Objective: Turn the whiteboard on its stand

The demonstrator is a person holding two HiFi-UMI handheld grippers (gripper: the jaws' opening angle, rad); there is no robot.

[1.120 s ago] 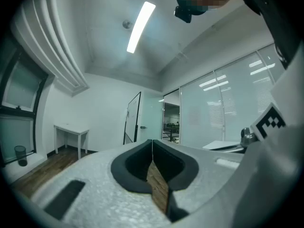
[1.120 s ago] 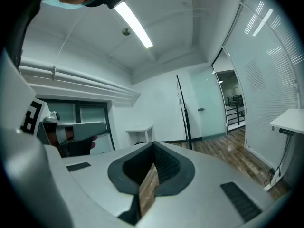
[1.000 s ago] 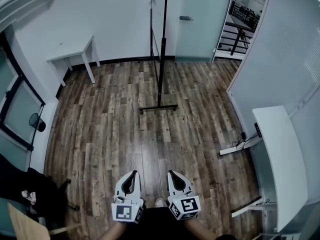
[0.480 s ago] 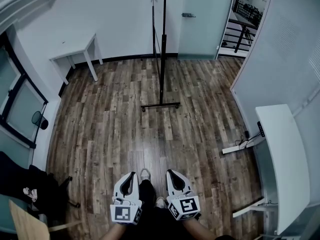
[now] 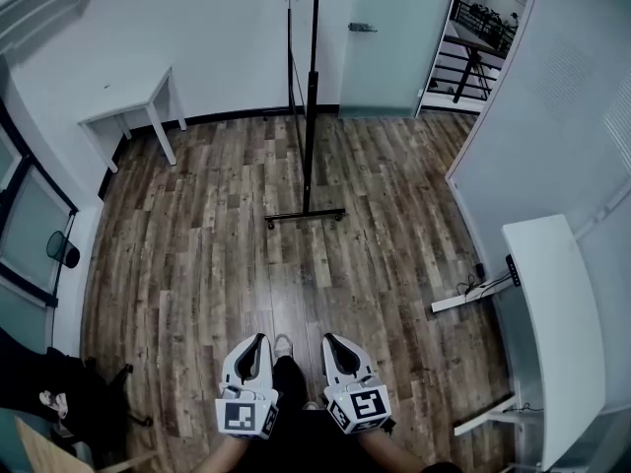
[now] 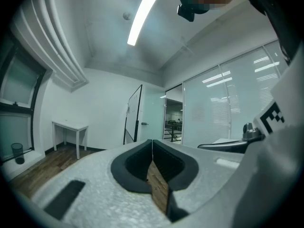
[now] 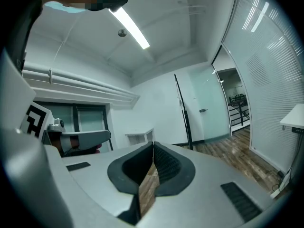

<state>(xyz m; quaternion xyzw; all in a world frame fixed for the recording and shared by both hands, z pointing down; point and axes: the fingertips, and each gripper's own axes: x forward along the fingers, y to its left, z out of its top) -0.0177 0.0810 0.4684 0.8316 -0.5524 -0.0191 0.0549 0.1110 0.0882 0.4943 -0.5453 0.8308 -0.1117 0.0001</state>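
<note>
The whiteboard [image 5: 293,37] stands edge-on to me across the room, on a black pole [image 5: 311,116] with a wheeled foot bar [image 5: 306,217]. It also shows far ahead in the left gripper view, where the whiteboard [image 6: 134,113] is tall and narrow, and in the right gripper view as a dark stand [image 7: 183,113]. My left gripper [image 5: 258,341] and right gripper [image 5: 330,341] are low in the head view, side by side, well short of the stand. Both are shut with nothing between the jaws: left gripper [image 6: 152,141], right gripper [image 7: 153,144].
A small white table [image 5: 128,116] stands against the far left wall. A frosted glass door [image 5: 389,37] is behind the stand, and a glass partition [image 5: 552,97] runs along the right. A white desk [image 5: 552,304] is at the right, a dark chair [image 5: 59,392] at the lower left.
The person has stepped forward over the wooden floor; a shoe now shows between the grippers. Both grippers came along, still shut and side by side.
</note>
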